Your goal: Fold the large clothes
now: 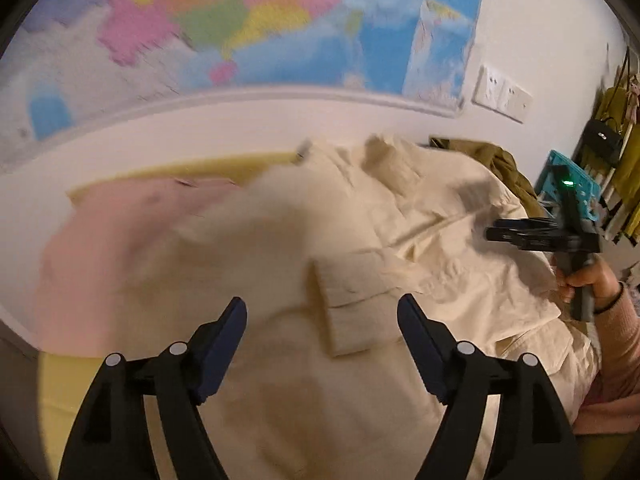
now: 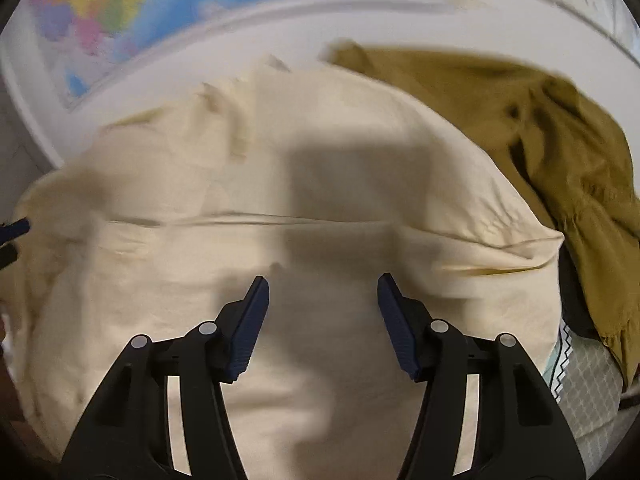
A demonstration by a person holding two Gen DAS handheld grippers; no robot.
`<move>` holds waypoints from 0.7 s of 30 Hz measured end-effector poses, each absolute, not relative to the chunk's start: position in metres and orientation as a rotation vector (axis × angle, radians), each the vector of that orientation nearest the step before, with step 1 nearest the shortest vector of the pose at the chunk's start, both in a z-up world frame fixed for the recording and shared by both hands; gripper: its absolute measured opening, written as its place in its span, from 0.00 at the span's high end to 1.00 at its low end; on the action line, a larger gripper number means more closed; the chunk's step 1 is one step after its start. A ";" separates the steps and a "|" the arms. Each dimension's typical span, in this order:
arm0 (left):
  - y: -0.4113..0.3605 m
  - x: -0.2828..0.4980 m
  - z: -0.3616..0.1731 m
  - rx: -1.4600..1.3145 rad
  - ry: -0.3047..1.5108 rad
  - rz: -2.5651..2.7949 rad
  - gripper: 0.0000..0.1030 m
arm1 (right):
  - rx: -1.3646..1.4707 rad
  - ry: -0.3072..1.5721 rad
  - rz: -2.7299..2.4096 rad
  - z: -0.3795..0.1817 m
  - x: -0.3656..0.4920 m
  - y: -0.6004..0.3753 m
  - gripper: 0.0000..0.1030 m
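Note:
A large cream garment [image 1: 360,240] lies spread over the surface, with a ribbed cuff [image 1: 352,304] folded onto its middle. My left gripper [image 1: 322,320] hovers above that cuff with its jaws wide apart and nothing between them. In the right wrist view the same cream garment [image 2: 320,184] fills the picture. My right gripper [image 2: 323,296] stands open above it, holding nothing. The right gripper [image 1: 516,232] also shows at the right of the left wrist view, held by a hand in a pink sleeve [image 1: 616,320]. The left gripper's fingertips [image 2: 16,228] show at the left edge of the right wrist view.
An olive garment [image 2: 560,152] lies heaped beyond the cream one on the right. A pink cloth [image 1: 112,232] lies to the left on a yellow cover [image 1: 60,380]. A map [image 1: 240,20] hangs on the white wall behind. Clothes hang on a rack [image 1: 624,152] at far right.

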State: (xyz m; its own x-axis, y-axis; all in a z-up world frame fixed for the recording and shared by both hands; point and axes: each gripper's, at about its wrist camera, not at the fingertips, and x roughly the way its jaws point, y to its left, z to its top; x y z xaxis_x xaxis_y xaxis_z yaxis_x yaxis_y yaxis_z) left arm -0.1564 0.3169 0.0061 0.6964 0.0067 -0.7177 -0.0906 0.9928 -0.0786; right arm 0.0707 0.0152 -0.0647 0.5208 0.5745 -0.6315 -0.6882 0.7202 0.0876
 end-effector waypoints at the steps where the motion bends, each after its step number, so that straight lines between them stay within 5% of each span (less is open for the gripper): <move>1: 0.321 -0.162 0.010 -0.102 0.795 0.082 0.24 | -0.178 0.656 0.813 -0.057 0.055 0.017 0.41; 3: 0.332 -0.174 0.015 -0.092 0.790 0.143 0.24 | -0.188 0.614 0.965 -0.045 0.019 0.027 0.35; 10: 0.346 -0.193 -0.003 -0.077 0.856 0.228 0.24 | -0.386 0.685 1.545 -0.066 -0.115 0.118 0.36; 15: 0.353 -0.196 -0.019 -0.086 0.907 0.222 0.69 | -0.519 0.801 1.751 -0.104 -0.185 0.175 0.33; 18: 0.357 -0.198 -0.018 -0.097 0.906 0.229 0.75 | -0.546 0.850 1.769 -0.121 -0.203 0.194 0.34; 19: 0.357 -0.199 -0.017 -0.104 0.904 0.224 0.75 | -0.549 0.863 1.781 -0.126 -0.208 0.200 0.38; 21: 0.357 -0.201 -0.013 -0.117 0.890 0.212 0.76 | -0.592 0.840 1.768 -0.129 -0.219 0.204 0.76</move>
State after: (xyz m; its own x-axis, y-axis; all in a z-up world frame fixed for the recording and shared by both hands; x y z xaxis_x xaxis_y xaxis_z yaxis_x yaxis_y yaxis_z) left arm -0.2012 0.3571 -0.0127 0.6102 0.1344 -0.7808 -0.2317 0.9727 -0.0137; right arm -0.2186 0.2045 -0.1292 -0.3346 0.5962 -0.7298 -0.9424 -0.2110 0.2597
